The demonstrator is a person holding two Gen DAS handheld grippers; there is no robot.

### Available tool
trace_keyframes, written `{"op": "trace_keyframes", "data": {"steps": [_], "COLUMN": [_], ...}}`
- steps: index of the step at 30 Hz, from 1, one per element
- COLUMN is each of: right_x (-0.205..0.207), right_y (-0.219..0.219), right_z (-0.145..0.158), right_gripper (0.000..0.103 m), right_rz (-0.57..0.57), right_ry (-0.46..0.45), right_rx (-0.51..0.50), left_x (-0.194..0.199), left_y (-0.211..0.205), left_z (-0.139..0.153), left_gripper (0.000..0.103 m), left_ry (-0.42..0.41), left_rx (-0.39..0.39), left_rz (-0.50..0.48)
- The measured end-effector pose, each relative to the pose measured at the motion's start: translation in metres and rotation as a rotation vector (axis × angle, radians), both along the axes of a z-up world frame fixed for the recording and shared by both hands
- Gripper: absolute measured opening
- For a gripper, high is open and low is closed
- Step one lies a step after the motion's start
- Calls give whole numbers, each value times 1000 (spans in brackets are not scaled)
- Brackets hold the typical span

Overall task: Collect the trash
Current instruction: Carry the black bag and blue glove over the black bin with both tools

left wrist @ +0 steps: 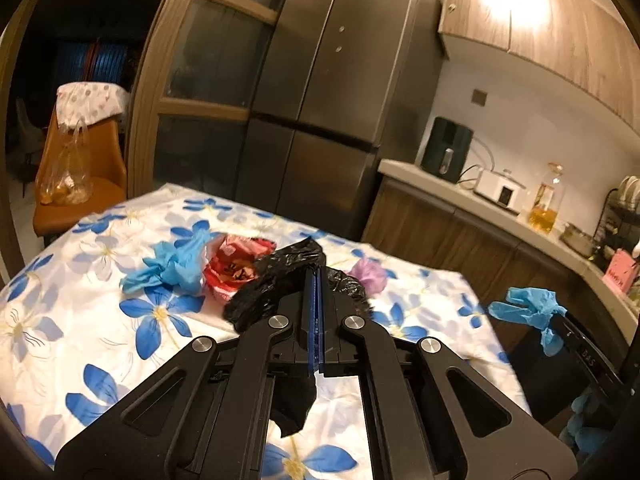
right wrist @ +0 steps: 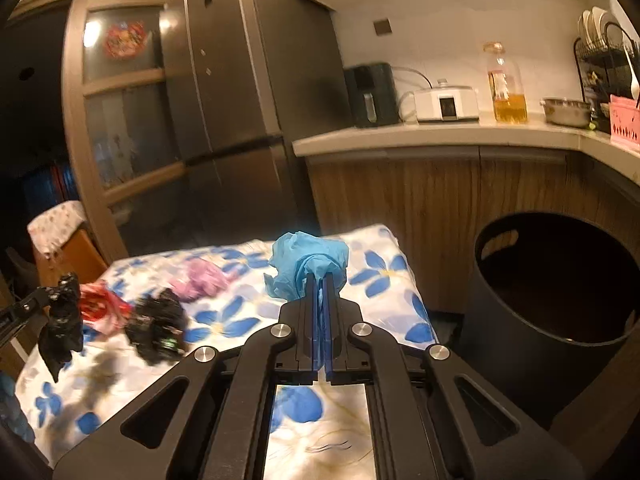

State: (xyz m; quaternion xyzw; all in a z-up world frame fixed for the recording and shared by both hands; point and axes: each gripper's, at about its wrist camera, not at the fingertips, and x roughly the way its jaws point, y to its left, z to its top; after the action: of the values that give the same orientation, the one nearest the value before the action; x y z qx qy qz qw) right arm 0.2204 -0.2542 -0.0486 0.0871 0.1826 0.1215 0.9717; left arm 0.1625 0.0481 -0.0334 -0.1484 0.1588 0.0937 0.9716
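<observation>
A: Starting at the left edge — what stands there?

B: An orange chair (left wrist: 80,184) with a spotted cloth over its back and a clear plastic bag (left wrist: 66,176) hanging from it. Next comes a wood-framed glass door (left wrist: 208,76), then a tall dark fridge (left wrist: 332,92).

A: And the tabletop?

B: The tabletop (left wrist: 52,320) wears a white cloth with blue flowers. On it, left to right: a crumpled blue glove (left wrist: 176,264), a red wrapper (left wrist: 236,268) touching it, a loose black bag (right wrist: 158,330), and a purple wad (left wrist: 370,274) near the far edge.

A: The left hand-held gripper?

B: The left hand-held gripper (left wrist: 316,276) is clenched on a scrap of black plastic (left wrist: 280,280), which hangs clear of the cloth in the right wrist view.

A: The right one?

B: The right hand-held gripper (right wrist: 320,280) is pinched tight on a second blue glove (right wrist: 308,268), bunched above its tips, over the tabletop's right part.

A: Further right?

B: A black round bin (right wrist: 500,300) stands on the floor just beside the tabletop's right edge — open at the top. Behind it a pale counter (right wrist: 440,136) carries a dark appliance (right wrist: 372,94), a white cooker (right wrist: 446,104), an oil bottle (right wrist: 506,88), a metal bowl (right wrist: 566,112) and a dish rack (right wrist: 604,56).
</observation>
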Motion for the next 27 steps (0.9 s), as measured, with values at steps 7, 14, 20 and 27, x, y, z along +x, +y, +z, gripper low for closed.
{"op": "trace_keyframes", "data": {"steps": [7, 14, 20, 27], "right_x": [-33, -51, -56, -58], "right_y": [3, -7, -23, -48], "right_z": [17, 28, 33, 36], "right_gripper": [3, 3, 3, 3], "right_rz": [34, 24, -5, -59], "right_ry": [-44, -69, -81, -91], "right_rx": [17, 37, 50, 68], "left_x": [-23, -32, -25, -9], "left_y": [-23, -53, -82, -121], "left_z": [20, 35, 42, 48], "left_gripper": [0, 0, 0, 0], "left_ry": [-49, -85, -99, -112], "left_rx": [13, 28, 36, 52], "left_rz": [-58, -133, -203, -293]}}
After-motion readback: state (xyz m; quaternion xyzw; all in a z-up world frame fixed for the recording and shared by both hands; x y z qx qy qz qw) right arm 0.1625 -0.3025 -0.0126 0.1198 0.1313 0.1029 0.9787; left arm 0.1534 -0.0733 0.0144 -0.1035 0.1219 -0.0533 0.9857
